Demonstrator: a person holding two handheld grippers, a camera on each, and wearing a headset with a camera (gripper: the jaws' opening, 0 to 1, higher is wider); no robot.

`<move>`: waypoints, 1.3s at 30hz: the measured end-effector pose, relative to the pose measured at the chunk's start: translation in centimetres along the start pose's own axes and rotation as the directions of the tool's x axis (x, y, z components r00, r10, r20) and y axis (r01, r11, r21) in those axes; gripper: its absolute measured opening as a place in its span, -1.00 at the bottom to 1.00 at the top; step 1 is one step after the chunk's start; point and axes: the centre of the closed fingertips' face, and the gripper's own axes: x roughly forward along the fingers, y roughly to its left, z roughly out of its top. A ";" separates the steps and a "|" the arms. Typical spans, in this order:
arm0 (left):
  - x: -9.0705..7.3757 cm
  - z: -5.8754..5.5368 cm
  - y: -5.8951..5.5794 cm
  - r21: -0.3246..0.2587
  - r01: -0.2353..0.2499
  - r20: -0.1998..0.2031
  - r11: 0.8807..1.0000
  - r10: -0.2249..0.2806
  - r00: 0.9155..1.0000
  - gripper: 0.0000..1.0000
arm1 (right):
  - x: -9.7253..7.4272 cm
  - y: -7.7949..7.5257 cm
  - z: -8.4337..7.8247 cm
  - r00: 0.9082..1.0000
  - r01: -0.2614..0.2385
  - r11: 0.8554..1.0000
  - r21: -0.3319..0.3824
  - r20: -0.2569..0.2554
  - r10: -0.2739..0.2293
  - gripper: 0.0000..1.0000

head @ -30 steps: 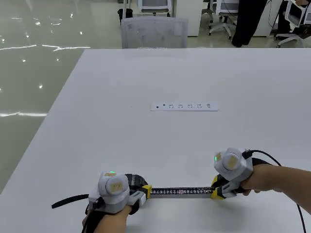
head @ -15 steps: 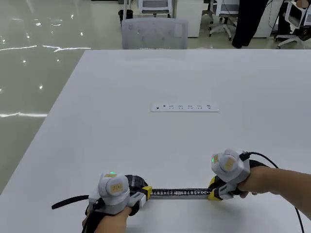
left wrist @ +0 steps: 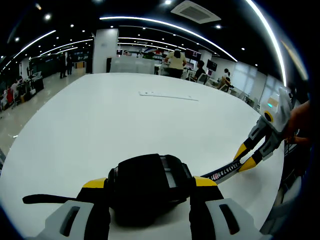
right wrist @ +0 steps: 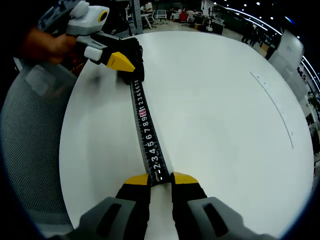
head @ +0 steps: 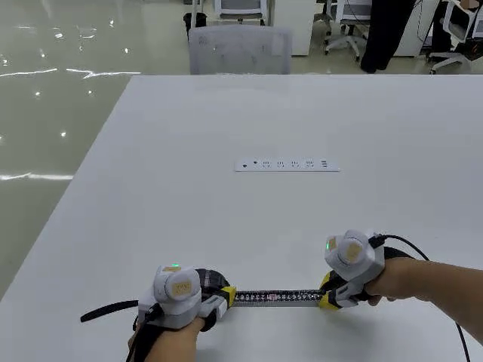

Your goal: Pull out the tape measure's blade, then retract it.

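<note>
Right gripper [head: 327, 300], fingers [right wrist: 136, 181] grasping blade [head: 275, 296], moved nearer tape measure [head: 211, 282] clenched in left gripper [left wrist: 150, 183]; blade lies left-right.

The only readable marks are the black digits printed on the blade [right wrist: 146, 135] of the tape measure [right wrist: 135, 57]. In the right gripper view they run 2 to 9 from 6 o'clock towards 11 o'clock, then a red figure, then digits too small to read. In the left gripper view, 3 to 8 can be made out at 4 o'clock. In the head view the blade's figures are too small to read.
</note>
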 end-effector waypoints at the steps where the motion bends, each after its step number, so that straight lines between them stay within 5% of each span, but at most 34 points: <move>1: 0.0 0.0 0.0 0.000 0.000 0.000 1.000 0.000 1.000 0.22 | 0.0 0.0 0.0 1.000 0.000 1.000 0.000 0.000 0.000 -0.71; 39: 0.0 0.0 0.0 -0.026 0.007 -0.003 1.000 -0.007 1.000 0.21 | 1.2 0.8 2.4 0.999 0.011 1.000 0.012 0.039 -0.012 -0.71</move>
